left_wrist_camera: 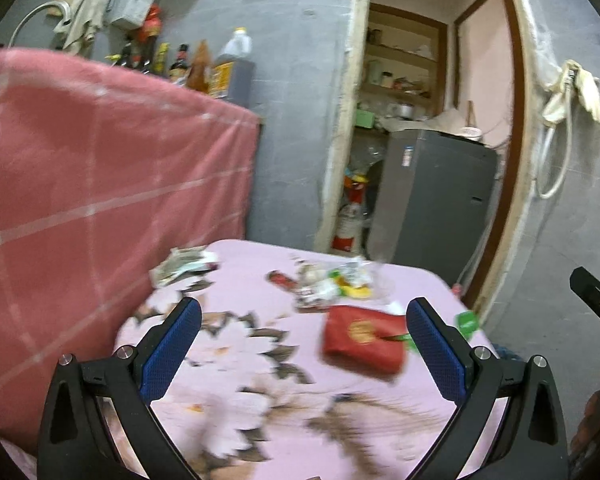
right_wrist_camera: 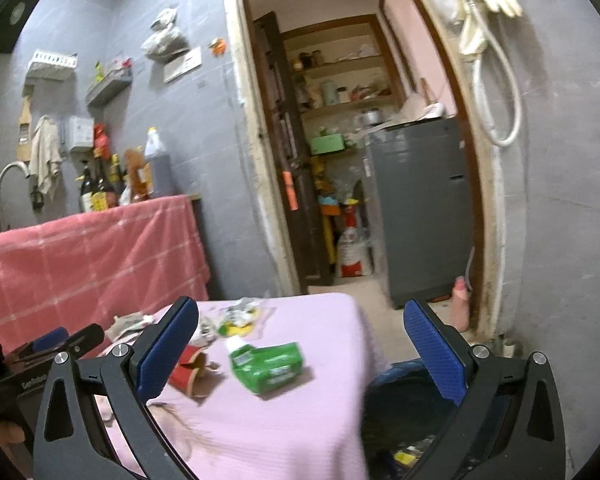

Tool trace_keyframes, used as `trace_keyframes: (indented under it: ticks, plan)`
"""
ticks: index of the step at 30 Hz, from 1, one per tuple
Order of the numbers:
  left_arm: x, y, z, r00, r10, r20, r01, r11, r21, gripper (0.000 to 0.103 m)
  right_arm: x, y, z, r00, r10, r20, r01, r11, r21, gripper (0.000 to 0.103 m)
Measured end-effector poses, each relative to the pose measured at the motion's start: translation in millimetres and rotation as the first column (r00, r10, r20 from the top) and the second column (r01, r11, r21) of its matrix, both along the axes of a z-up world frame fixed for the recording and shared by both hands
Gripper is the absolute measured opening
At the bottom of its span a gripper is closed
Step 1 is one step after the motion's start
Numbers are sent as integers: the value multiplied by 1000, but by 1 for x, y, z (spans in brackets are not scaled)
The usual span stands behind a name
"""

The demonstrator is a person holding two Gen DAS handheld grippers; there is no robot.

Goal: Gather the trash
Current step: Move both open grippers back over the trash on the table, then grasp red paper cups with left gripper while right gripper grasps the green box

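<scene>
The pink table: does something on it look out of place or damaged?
Yes. Trash lies scattered on the pink table: a red packet with a torn-looking end, a green packet, and crumpled wrappers at the far edge.

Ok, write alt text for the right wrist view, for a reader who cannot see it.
The open right gripper hovers empty over a pink-covered table strewn with trash: a green packet lies between its blue fingers, a torn red carton to its left, crumpled wrappers farther back. A dark trash bin sits below the table's right edge; beyond, a doorway shows a grey fridge.
</scene>
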State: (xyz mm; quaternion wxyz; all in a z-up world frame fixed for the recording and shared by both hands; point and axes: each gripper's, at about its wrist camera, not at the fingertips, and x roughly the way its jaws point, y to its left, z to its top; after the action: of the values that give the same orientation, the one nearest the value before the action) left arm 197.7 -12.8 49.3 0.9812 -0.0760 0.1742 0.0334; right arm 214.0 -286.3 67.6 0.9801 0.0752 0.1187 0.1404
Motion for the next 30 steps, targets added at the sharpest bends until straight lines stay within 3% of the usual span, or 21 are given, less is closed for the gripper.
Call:
trace_keyframes:
  ticks: [6, 12, 21, 25, 30]
  plan:
    - [4, 34, -14, 998, 22, -54, -24, 999, -29, 100, 19, 37, -17, 996, 58, -71, -64, 995, -83, 103]
    - [17, 38, -27, 992, -25, -125, 16, 997, -71, 100, 41, 49, -37, 985, 55, -161, -79, 986, -148, 103]
    - [52, 20, -36, 961, -157, -228, 136, 985, -106, 100, 83, 42, -61, 949, 67, -308, -125, 977, -172, 103]
    - [60, 14, -37, 949, -206, -239, 179, 975, -132, 99, 97, 36, -70, 931, 88, -354, -153, 975, -159, 102]
    - [71, 9, -38, 937, -249, -246, 213, 963, -165, 94, 107, 33, -78, 910, 111, -400, -173, 977, -123, 91]
